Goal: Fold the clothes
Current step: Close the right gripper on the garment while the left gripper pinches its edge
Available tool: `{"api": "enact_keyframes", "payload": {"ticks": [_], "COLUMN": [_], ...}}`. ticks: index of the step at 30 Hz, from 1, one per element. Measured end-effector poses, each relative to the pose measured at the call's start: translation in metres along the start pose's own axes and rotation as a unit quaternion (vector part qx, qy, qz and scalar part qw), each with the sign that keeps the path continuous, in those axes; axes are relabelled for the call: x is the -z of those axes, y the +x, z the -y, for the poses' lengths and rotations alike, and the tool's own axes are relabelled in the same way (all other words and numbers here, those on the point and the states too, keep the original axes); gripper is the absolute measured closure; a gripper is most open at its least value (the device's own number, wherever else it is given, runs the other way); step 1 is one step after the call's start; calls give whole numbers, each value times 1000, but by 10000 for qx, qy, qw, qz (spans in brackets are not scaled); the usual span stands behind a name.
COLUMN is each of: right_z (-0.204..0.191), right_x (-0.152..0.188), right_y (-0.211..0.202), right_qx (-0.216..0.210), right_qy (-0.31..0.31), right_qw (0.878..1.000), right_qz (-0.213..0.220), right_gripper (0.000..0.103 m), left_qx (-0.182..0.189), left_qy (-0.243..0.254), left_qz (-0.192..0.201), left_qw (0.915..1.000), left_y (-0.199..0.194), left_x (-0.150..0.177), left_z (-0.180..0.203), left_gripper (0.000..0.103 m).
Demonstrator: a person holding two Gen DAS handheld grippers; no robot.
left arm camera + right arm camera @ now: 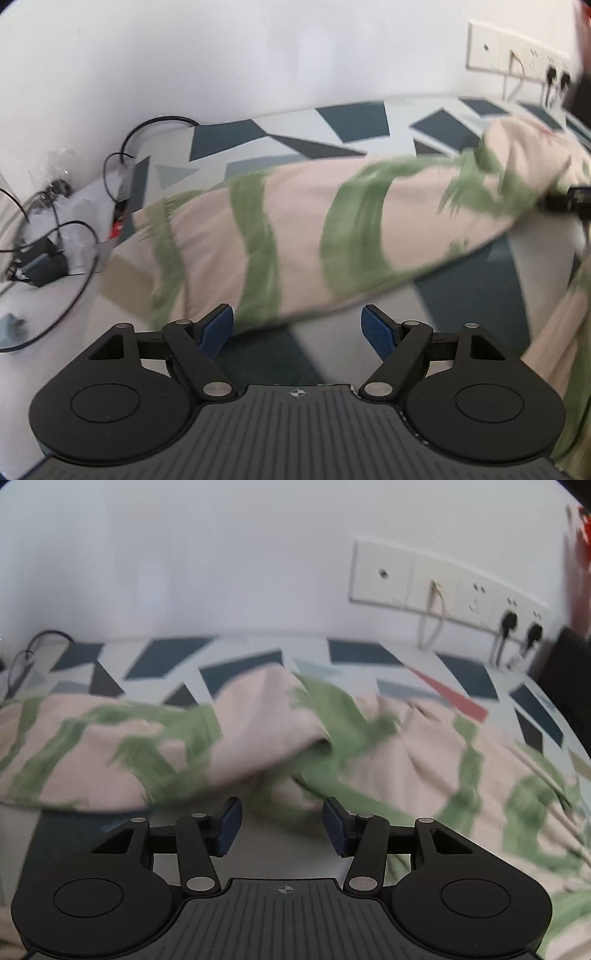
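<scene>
A pale pink garment with green leaf-like stripes (306,229) lies stretched across a surface covered in a geometric-patterned cloth (347,122). My left gripper (297,332) hovers just in front of the garment's near edge, jaws wide apart, nothing between the blue pads (218,328). In the right wrist view the same garment (258,731) is bunched into a fold just beyond my right gripper (282,827), whose jaws stand partly apart with no cloth between the pads (231,823). The other gripper's dark tip (569,199) shows at the garment's right end.
Black cables and a small dark box (44,262) lie on the white floor at the left. A white wall socket strip with plugs (454,594) sits behind the surface. A dark object (572,675) stands at the far right.
</scene>
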State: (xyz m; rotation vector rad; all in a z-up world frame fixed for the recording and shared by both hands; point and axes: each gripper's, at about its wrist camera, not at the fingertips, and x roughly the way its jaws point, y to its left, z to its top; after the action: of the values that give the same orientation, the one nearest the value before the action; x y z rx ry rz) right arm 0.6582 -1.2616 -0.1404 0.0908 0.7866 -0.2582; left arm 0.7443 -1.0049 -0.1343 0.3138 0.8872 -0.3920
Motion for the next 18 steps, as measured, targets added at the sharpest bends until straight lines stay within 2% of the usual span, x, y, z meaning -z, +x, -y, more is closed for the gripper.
{"api": "enact_keyframes", "payload": {"ticks": [3,4,5,6,7,9,11,13,15,18], "right_z": [-5,-4,0,8,19,43,65,84,100,110], "right_x": [-2,-3,-4,-6,-9,-12,-11,-7,1,14], "right_y": [9,13,17,15,11,-6,-26,-43,-54,-59], "right_qx": [-63,-112,-191,-243,-267,-193,6,220,322,367], "right_qy": [-182,-209,-117,109,386,846,1127,1338,1604,1961], "right_qw": [9997,9996,9997,9996,9988,9959,9929,9899,9860,9799], "right_qz": [164,136,75,69,111,250,380,410,316,84], "right_gripper": [66,94,101,102,102,102,102,102,102,102], "left_qx": [-17,4,61,125,189,114,81,98,185,423], "left_qy": [-112,-119,-65,3,70,155,63,-211,-668,-1699], "left_qz": [-191,-196,-223,-253,-284,-300,-312,-396,-537,-650], "left_qw": [9998,9997,9997,9996,9994,9994,9995,9989,9961,9824], "left_y": [13,15,13,10,8,2,-2,-6,-8,-12], "left_x": [-6,-6,-6,-5,-4,3,11,19,27,38], "left_z": [2,1,0,-1,-2,-4,-8,-19,-33,-60], "left_gripper": [22,27,32,41,43,42,36,29,29,29]}}
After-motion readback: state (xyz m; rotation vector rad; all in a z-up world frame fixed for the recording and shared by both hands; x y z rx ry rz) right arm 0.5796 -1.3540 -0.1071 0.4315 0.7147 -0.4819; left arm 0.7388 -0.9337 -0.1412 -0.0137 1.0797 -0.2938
